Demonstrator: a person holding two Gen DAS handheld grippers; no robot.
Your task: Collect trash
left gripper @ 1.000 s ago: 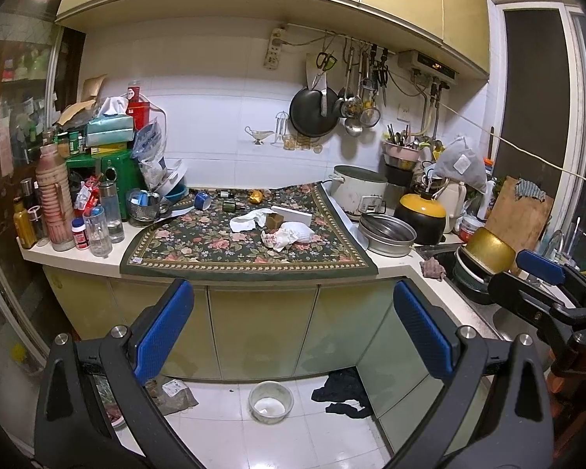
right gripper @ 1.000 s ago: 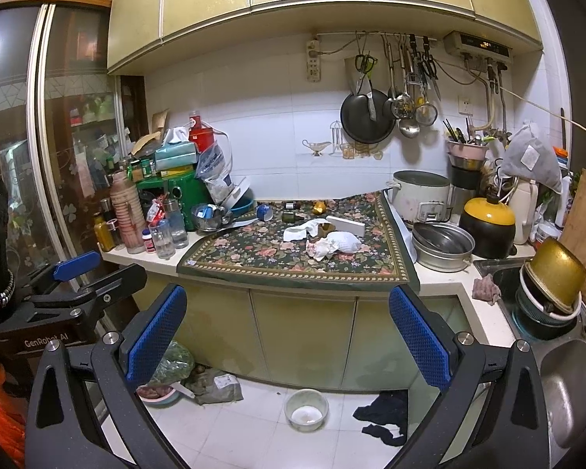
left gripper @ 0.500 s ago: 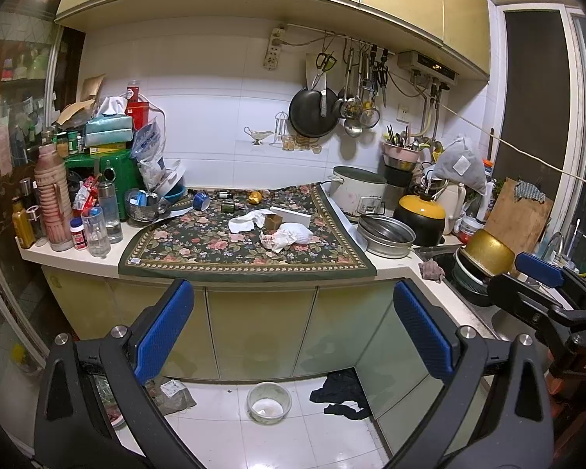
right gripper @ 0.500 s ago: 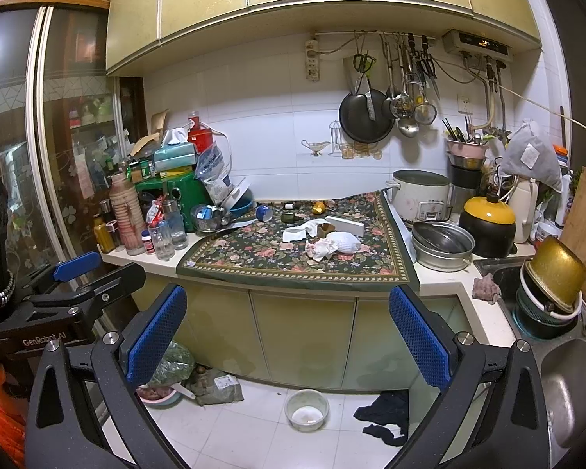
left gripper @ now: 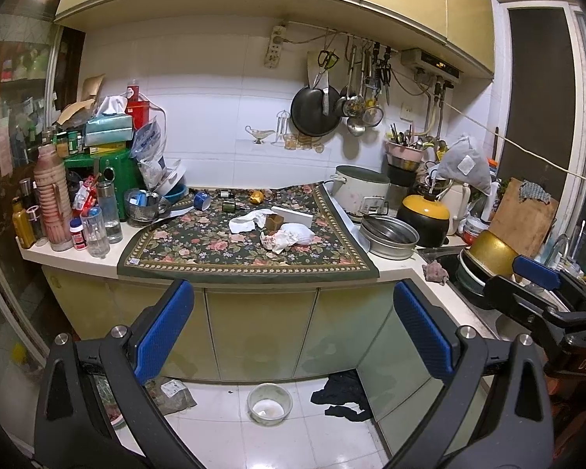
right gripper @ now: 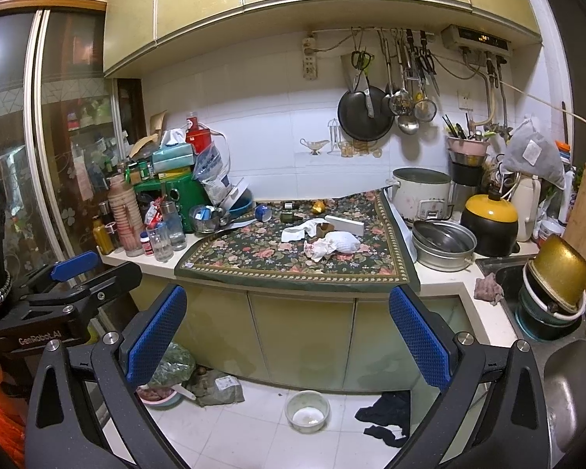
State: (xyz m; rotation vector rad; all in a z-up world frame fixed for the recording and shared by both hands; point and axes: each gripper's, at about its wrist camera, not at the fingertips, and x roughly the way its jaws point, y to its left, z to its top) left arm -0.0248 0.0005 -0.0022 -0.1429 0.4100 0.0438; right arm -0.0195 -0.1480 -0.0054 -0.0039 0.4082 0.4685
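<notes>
Both tongs, left tongs [left gripper: 291, 322] and right tongs [right gripper: 287, 324], gaping wide, empty, well short of worktop [left gripper: 394, 264]. On floral mat [left gripper: 199, 250]: crumpled tissue wad [left gripper: 291, 235], white rag [left gripper: 248, 222]. I'd approach level, pinch wad at its middle.

"GenRobot.AI" in white on black body of left gripper [right gripper: 74, 269], seen in right wrist view, partial "DAS" on body of right gripper [left gripper: 537, 269], seen in left wrist view, digits on wall heater display [right gripper: 484, 38] unreadable, bottle labels too small
</notes>
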